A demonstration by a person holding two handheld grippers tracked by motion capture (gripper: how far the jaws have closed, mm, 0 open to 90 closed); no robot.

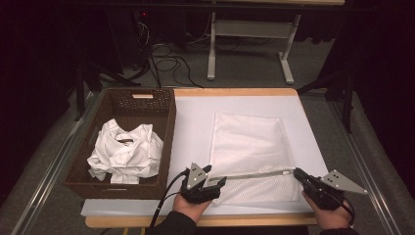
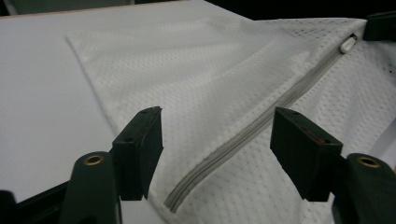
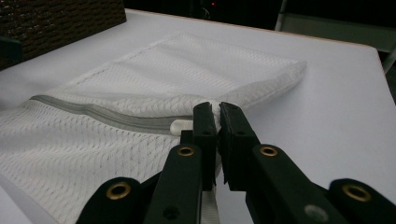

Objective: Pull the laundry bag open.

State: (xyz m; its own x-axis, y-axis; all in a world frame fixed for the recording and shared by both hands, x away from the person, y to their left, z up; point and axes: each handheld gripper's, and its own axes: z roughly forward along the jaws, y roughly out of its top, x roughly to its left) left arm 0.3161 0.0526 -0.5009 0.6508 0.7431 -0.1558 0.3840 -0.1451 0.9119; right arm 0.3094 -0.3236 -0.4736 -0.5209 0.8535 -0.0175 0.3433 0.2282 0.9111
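Nearest the high camera, two hands come in at the bottom edge of the desk (image 1: 195, 117), each with a hand-held gripper. The desk has a white top. On its left part stands a dark woven basket (image 1: 166, 132) with a crumpled white shirt (image 1: 126, 152) inside. To the right of the basket a white mesh laundry bag (image 1: 247, 142) lies flat, near edge toward the person, with a grey zipper (image 1: 254, 173) running across it.

The left hand-held gripper (image 1: 218, 182) sits at the bag's near left corner. In its own view its jaws stand spread, one on either side of the zipper's end (image 2: 219, 154), with the mesh between them but not pressed.

The right hand-held gripper (image 1: 296, 172) sits at the bag's right edge. Its own view shows what the high view cannot: the jaws pressed together, pinching a bit of mesh at the bag's edge, just beside the small white zipper pull (image 3: 180, 126). That pull also shows far off in the left gripper view.
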